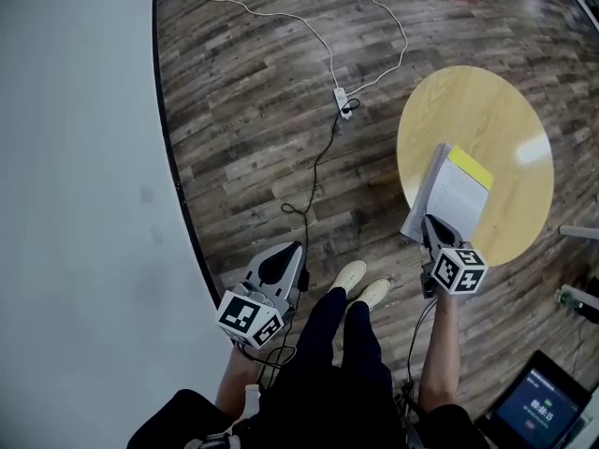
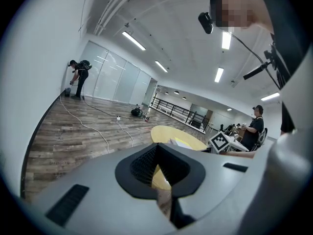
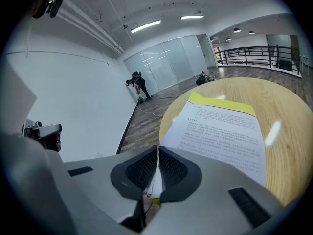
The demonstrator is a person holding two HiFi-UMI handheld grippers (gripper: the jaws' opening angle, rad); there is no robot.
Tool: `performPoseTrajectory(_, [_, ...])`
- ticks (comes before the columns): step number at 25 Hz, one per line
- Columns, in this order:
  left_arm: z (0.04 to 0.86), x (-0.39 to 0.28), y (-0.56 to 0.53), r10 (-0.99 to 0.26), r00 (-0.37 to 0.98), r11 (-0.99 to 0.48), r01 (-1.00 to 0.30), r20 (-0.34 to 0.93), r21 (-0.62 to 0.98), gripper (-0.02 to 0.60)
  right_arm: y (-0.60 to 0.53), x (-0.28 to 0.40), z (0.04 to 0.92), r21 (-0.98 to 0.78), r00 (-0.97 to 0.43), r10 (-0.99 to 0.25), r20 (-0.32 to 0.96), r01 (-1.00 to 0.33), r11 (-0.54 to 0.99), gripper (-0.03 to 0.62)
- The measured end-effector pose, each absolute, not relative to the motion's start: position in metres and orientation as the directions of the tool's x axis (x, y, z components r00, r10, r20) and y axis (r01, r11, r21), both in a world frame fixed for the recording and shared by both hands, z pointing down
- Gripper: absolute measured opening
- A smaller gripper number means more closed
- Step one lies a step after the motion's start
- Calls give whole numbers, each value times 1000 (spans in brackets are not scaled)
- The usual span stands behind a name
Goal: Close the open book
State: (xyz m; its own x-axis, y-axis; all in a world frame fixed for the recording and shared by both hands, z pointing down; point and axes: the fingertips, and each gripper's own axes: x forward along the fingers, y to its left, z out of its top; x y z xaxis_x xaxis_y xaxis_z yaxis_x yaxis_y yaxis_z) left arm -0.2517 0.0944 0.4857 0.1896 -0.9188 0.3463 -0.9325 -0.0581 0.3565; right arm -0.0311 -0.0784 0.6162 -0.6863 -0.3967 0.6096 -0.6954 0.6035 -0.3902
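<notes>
**Right claw pinches the book's near corner; left claw hangs idle**

At 7 o'clock in the head view, the left claw (image 1: 292, 255) hangs over the wooden floor, well away from the table (image 1: 496, 110). Its own view shows the pads meeting at the tips with nothing between them.

At 4 o'clock, the right claw (image 1: 432, 224) is clamped narrow on the near corner of the book (image 1: 457, 195). In the right gripper view, a thin bundle of white leaves and a sliver of yellow sit between the pads.

The book lies on the round table, from about the middle out to the rim at 7 o'clock. A printed page faces up, and a yellow cover (image 1: 468, 168) shows past its far end.

It looks like a light, soft-covered booklet, so the leaves will probably bend and sag rather than swing over stiffly. A single sheet could crease or tear. The pinch is best kept on several leaves together at the free corner. The tabletop looks smooth, so the whole book may slide when pulled.
</notes>
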Motion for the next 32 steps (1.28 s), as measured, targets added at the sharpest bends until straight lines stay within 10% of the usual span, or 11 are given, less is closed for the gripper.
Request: performPoseTrajectory(32, [501,-251,105,-917,169,-18,-923,361,385,-2,-79,-47,637,-360,-667,-363,651,-692,625,20])
